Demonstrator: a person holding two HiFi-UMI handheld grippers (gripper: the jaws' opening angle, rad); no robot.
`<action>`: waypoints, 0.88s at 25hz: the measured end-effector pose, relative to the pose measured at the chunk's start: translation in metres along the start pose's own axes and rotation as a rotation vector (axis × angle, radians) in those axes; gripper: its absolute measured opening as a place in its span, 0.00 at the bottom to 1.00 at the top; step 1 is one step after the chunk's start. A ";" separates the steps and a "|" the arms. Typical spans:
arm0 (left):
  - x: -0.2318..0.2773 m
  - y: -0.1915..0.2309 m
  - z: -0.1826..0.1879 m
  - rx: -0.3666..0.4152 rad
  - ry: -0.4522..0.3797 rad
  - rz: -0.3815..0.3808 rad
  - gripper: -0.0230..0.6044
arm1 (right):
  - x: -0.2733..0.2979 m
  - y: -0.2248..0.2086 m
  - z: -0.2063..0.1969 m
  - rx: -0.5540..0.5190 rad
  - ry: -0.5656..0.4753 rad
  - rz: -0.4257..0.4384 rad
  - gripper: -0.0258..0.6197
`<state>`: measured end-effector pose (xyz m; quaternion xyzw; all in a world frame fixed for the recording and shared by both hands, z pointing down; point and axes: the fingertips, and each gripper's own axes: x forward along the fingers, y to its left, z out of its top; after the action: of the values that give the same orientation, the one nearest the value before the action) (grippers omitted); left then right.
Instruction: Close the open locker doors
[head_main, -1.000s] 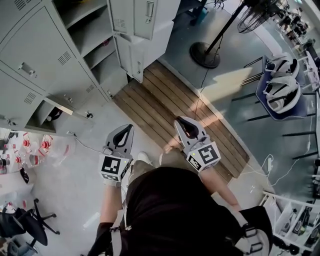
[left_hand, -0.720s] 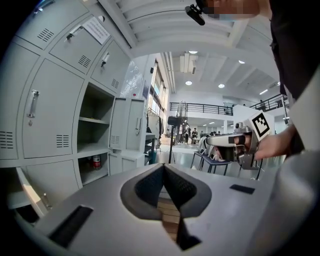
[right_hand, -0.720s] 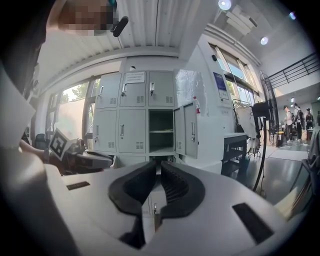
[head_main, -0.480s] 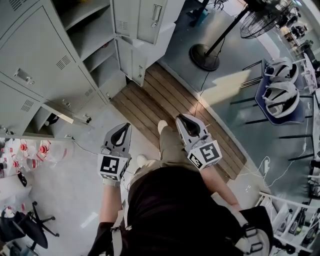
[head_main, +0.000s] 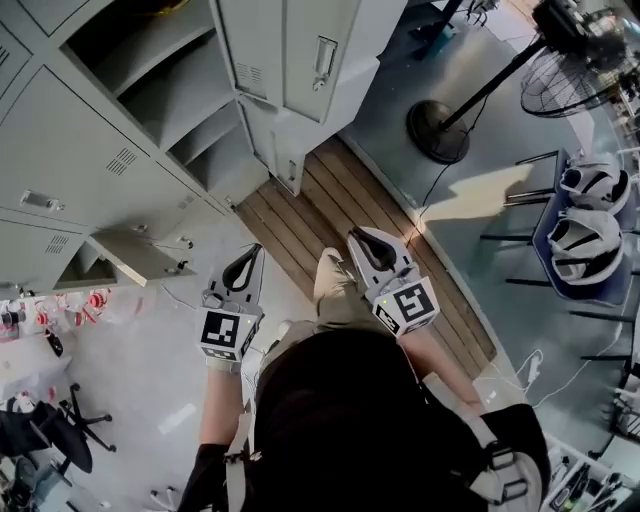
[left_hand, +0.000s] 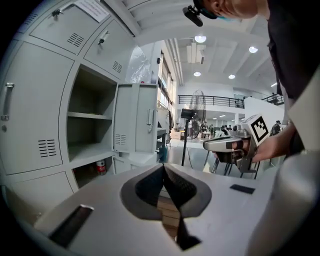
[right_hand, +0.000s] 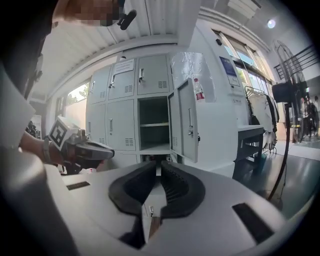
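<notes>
- The grey locker bank fills the far left of the head view.
- A wooden slat platform lies on the floor in front of it, running near and to the right.
- The open locker doors: an upper door and a lower door swing out at the far end of the bank, and a low door stands out further left. The right gripper view shows the upper door ajar beside an empty shelved compartment.
- A pedestal fan stands far right.
- Two helmets rest at the right edge.
- The left gripper has its jaws closed together, holding nothing, well apart from the doors.
- The right gripper is likewise closed and empty, over the platform.
- A small red container sits in a low open compartment.
</notes>
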<state>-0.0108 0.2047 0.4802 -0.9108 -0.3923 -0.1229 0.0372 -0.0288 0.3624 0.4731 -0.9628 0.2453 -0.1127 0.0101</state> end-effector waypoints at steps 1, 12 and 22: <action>0.012 0.004 0.006 -0.006 0.009 0.018 0.05 | 0.009 -0.012 0.004 0.006 0.001 0.020 0.10; 0.119 0.012 0.080 -0.032 0.095 0.182 0.05 | 0.084 -0.135 0.082 -0.053 -0.007 0.239 0.11; 0.117 0.029 0.116 -0.039 0.110 0.312 0.05 | 0.126 -0.160 0.126 -0.044 -0.016 0.326 0.11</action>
<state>0.1102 0.2865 0.3987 -0.9531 -0.2411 -0.1730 0.0595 0.1814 0.4391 0.3894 -0.9111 0.4006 -0.0965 0.0091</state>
